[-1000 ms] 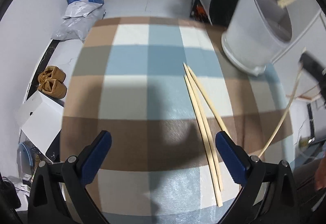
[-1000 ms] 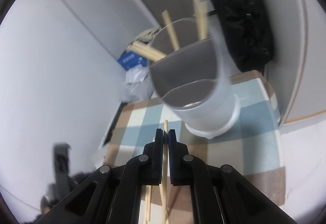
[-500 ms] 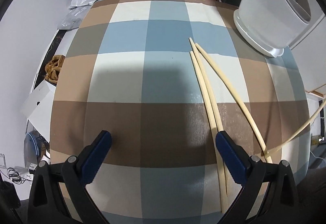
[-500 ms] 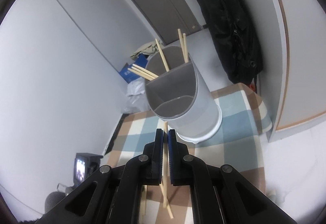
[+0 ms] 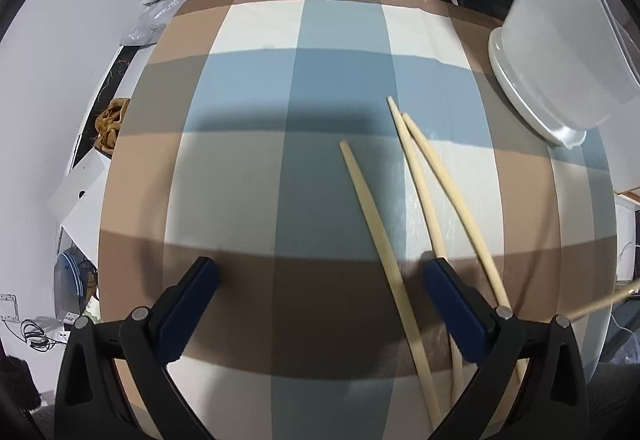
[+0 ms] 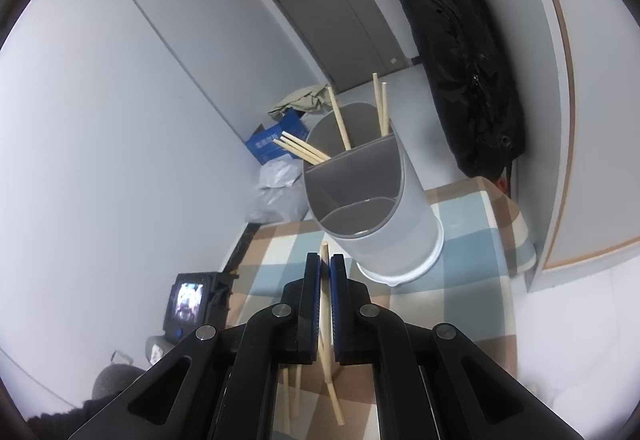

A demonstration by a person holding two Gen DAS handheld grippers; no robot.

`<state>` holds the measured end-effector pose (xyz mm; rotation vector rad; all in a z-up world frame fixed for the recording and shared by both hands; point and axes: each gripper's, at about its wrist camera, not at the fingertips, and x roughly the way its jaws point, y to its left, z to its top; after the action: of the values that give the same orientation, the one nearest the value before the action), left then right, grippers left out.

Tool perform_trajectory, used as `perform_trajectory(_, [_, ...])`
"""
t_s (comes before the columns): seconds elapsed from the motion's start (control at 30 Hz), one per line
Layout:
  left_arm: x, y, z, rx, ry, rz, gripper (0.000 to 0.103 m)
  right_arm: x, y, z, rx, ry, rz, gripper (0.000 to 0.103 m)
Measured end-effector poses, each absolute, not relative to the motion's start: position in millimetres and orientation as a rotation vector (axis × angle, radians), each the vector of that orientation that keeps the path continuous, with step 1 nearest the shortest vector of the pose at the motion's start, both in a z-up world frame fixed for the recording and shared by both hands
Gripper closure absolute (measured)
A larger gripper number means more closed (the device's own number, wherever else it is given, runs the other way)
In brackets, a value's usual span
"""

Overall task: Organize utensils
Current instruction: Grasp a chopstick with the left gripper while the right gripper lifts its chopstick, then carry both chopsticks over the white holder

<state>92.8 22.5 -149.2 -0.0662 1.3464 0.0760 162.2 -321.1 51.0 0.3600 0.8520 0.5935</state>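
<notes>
We see our left hand-held gripper (image 5: 316,282) spread wide over the checked desk (image 5: 248,175), three loose chopsticks (image 5: 376,240) lying toward its right side, bare cloth left. Our right hand-held gripper (image 6: 325,282) pinches one chopstick (image 6: 325,260) just before the holder (image 6: 372,207), near the desk's far edge.

A: From my feed, chopsticks (image 5: 372,211) look like pale bare wood, matt.

B: Holder (image 6: 372,199)?

A: Smooth plastic, white outside w/ slight sheen, grey matt inside. Tablecloth (image 5: 248,167) looks like checked woven cloth, matt. Gripper pads (image 5: 452,300) blue, rubbery, arms black plastic.
</notes>
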Motion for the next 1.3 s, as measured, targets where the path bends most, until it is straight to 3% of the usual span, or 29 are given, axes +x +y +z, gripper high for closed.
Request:
perform_trajectory(0.1, [97.9,23.2,-147.5,-0.049,1.331,0.079,0.008,163.6,-321.3,52.2,0.366,0.850,0.599,0.099])
perform_trajectory(0.2, [104.3,21.9,-144.6,-0.063,1.319,0.054,0.028,164.9,-320.9,53.4,0.365,0.843,0.605,0.099])
perform_trajectory(0.27, [109.1,23.4,-142.5,-0.061,1.303,0.050,0.048,166.3,-320.2,53.0,0.365,0.844,0.605,0.099])
perform_trajectory(0.4, [114.1,23.6,-140.7,-0.063,1.277,0.065,0.077,170.3,-319.2,50.8,0.368,0.852,0.606,0.099])
perform_trajectory(0.47, [116.2,23.4,-141.0,-0.071,1.264,0.068,0.100,172.1,-318.5,49.4,0.367,0.856,0.604,0.099])
perform_trajectory(0.8, [114.2,31.9,-131.6,-0.195,1.220,0.045,0.103,173.7,-312.8,46.3,0.338,0.859,0.587,0.099])
perform_trajectory(1.3, [47.3,20.2,-32.1,-0.238,0.814,-0.073,0.103,142.3,-283.7,65.5,0.163,0.761,0.610,0.099])
